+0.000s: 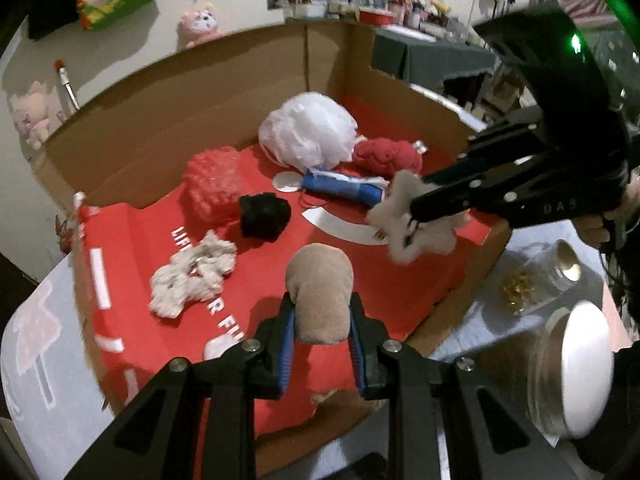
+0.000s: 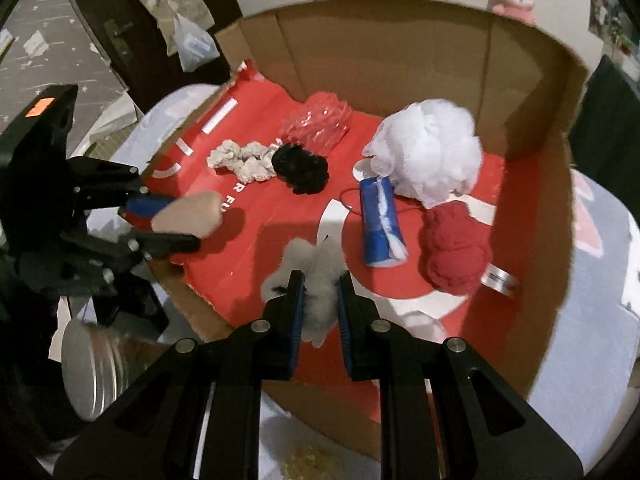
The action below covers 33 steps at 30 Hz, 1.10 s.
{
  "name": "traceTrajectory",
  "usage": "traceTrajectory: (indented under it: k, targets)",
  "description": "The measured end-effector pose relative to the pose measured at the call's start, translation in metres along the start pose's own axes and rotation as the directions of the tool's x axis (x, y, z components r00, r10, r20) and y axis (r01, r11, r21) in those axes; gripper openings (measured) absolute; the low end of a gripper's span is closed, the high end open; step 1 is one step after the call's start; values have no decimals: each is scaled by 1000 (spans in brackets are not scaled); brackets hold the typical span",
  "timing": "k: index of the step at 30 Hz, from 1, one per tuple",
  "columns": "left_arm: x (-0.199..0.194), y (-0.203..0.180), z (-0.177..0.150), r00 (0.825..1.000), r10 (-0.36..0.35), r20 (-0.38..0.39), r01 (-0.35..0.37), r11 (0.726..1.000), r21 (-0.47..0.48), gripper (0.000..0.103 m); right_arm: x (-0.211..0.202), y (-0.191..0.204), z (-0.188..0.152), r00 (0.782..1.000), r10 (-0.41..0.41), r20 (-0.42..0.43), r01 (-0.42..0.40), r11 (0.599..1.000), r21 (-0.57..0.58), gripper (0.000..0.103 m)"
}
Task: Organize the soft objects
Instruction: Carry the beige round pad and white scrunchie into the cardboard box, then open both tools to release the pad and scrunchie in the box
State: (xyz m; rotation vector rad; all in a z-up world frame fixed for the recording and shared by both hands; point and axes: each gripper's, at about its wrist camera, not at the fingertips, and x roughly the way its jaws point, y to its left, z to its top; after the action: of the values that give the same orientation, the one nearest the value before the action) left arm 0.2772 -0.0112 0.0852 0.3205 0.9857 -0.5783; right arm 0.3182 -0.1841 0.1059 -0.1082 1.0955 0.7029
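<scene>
The cardboard box (image 2: 400,52) is the biggest thing here, its brown walls standing along the far side and its floor lined with a red sheet (image 2: 288,216). White letters run across that sheet, partly hidden; I can make out "LIF" and "R FU" but not whole words. The box sits on a surface covered by a pale blue cloth (image 2: 600,260) with a pink pattern.

Toward the box's far right corner lies a white mesh bath puff (image 2: 428,152). Just in front of it, touching, is a red knitted bundle (image 2: 456,252) with a small silver label at its near end, too blurred to read. Beside that lies a blue and white roll (image 2: 378,228). Near the far wall sits a red bubble-wrap lump (image 2: 316,126), with a black fuzzy scrunchie (image 2: 302,170) against its front and a cream crinkled scrunchie (image 2: 244,160) just to the left, toward the box's left edge.

The left claw (image 1: 323,320) is clamped narrow around a tan plush piece (image 1: 320,292), held above the box's near left edge. The right claw (image 2: 320,304) is squeezed tight on a grey-white fluffy piece (image 2: 318,280), held over the near part of the red sheet. On that handle "BAS" is faintly legible.

Outside the box's near corner stands a round silver tin (image 1: 576,364).
</scene>
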Motion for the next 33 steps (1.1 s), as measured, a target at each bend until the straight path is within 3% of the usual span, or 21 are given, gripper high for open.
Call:
traceTrajectory:
  k: [9, 16, 30, 33]
  targets:
    - [33, 1, 14, 994, 16, -109, -16, 1000, -3, 26, 31, -4, 14, 990, -55, -133, 58, 998, 18, 15]
    - [51, 9, 17, 987, 25, -157, -30, 999, -31, 29, 45, -10, 16, 980, -66, -185, 74, 997, 34, 16]
    - [55, 15, 18, 988, 25, -155, -32, 999, -42, 33, 54, -9, 22, 974, -96, -205, 105, 994, 37, 19]
    - [55, 13, 17, 988, 29, -153, -35, 999, -38, 38, 55, -6, 22, 973, -108, -206, 116, 993, 27, 19]
